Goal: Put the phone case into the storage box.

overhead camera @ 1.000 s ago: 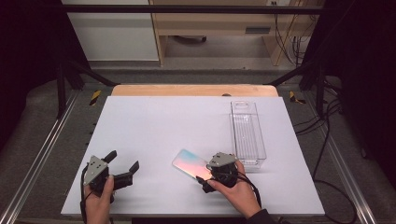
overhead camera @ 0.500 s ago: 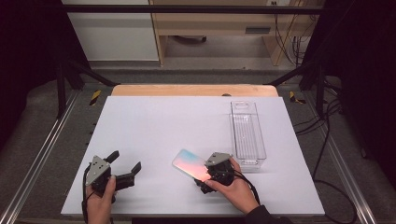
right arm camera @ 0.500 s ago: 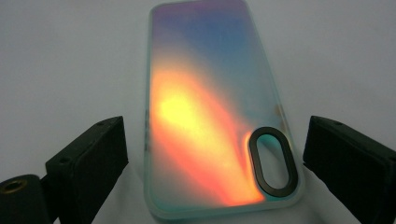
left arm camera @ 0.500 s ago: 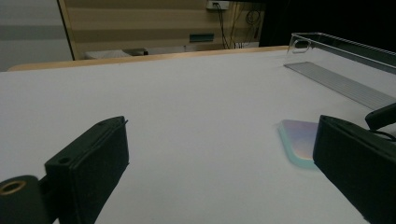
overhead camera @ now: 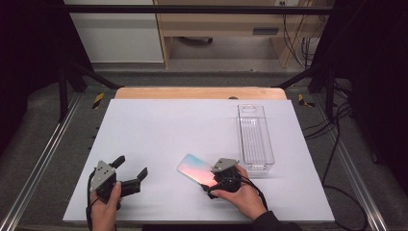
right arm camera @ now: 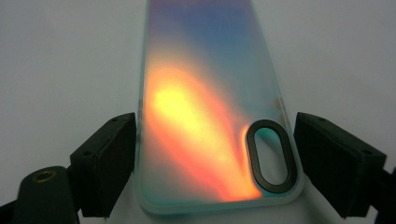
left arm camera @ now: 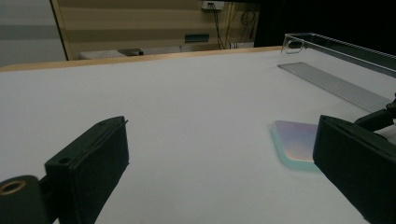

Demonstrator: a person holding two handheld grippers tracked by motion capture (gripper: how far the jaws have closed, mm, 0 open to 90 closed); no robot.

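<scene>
Iridescent phone case (right arm camera: 210, 107): flat on white table (overhead camera: 159, 125), near-right of centre, left of clear bin (overhead camera: 255, 139). Right gripper (right arm camera: 215, 154): jaws just closing, now pressing case's near-end sides. Left gripper (overhead camera: 130, 169): open, empty.

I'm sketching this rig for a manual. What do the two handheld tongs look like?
Both the left tongs and the right tongs are black, each with two blocky, flat-faced jaws and a grey three-cornered plate on top. A brass-coloured screw hole sits near each jaw base. Black cables trail back past the hands. The right arm wears a dark sleeve.
</scene>
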